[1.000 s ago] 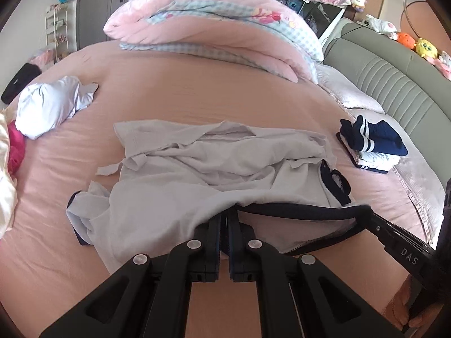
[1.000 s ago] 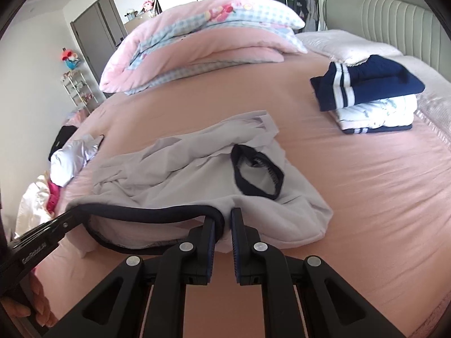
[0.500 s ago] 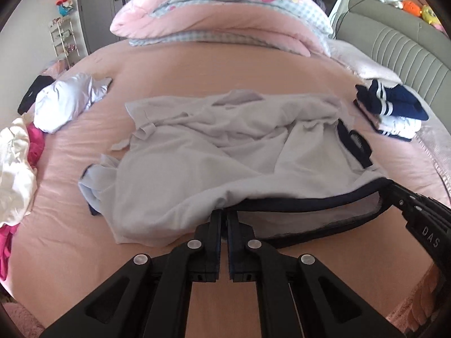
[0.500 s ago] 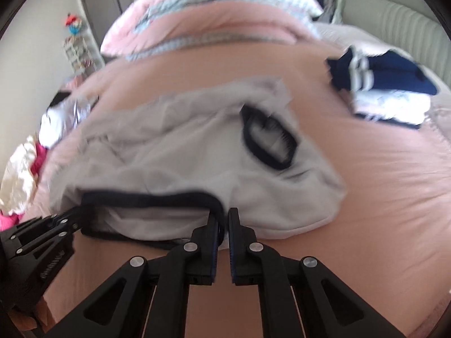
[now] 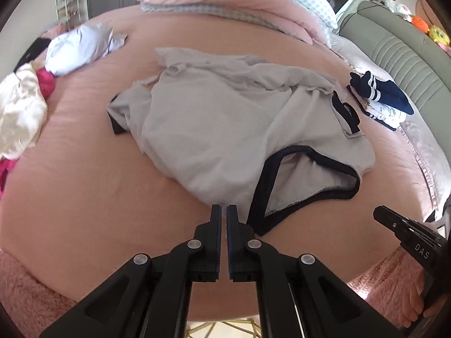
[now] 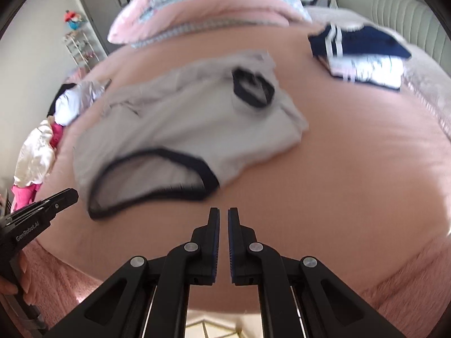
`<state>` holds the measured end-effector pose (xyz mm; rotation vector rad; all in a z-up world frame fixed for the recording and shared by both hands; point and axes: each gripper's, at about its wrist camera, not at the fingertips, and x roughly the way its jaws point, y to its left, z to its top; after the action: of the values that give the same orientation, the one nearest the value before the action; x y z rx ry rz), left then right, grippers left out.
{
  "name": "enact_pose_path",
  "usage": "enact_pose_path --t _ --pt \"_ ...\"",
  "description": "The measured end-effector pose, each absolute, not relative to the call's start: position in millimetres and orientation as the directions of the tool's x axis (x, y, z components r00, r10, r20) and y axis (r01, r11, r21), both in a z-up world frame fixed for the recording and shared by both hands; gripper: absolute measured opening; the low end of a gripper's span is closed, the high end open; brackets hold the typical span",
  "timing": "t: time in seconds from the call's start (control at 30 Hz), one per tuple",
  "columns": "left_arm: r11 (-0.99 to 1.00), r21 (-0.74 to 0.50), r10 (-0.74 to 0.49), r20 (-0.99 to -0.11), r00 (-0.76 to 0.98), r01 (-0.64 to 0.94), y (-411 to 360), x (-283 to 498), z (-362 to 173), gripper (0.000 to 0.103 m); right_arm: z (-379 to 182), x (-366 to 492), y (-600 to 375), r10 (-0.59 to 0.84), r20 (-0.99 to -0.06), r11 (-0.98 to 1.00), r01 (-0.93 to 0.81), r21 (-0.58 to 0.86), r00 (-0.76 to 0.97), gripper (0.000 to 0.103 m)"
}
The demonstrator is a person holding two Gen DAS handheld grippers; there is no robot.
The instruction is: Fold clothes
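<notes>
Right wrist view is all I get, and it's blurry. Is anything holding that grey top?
Observer: No. The left wrist view shows the left hand-held gripper closed on nothing, with the grey top lying on the bed and its navy hem just beside it.
Operator: Does it have a second sleeve?
Observer: Yes, a navy cuff pokes out on its left side, hidden from you.
Operator: Anything beyond the folded pile?
Observer: Orange and yellow plush toys sit on top of the headboard.
</notes>
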<state>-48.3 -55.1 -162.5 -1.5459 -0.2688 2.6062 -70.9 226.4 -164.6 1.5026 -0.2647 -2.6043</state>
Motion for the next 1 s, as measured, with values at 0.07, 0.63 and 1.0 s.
enact_pose_path --t 0.07,0.63,1.0 --pt "-0.971 -0.237 0.195 -0.854 -0.483 0.025 -60 -45 -161 0.004 -159 -72 229 -0.207 -0.827 -0.971 0.007 0.239 -0.522 0.005" --pt "-0.999 -0.041 0.040 -0.855 -0.517 -0.011 -24 -60 -184 0.030 -192 -121 222 -0.144 -0.834 -0.980 -0.039 0.194 -0.533 0.018" --pt "-0.998 -0.044 0.061 -0.798 -0.599 -0.043 -43 -35 -142 0.003 -145 -84 227 -0.267 -0.809 -0.950 0.003 0.312 -0.524 0.005"
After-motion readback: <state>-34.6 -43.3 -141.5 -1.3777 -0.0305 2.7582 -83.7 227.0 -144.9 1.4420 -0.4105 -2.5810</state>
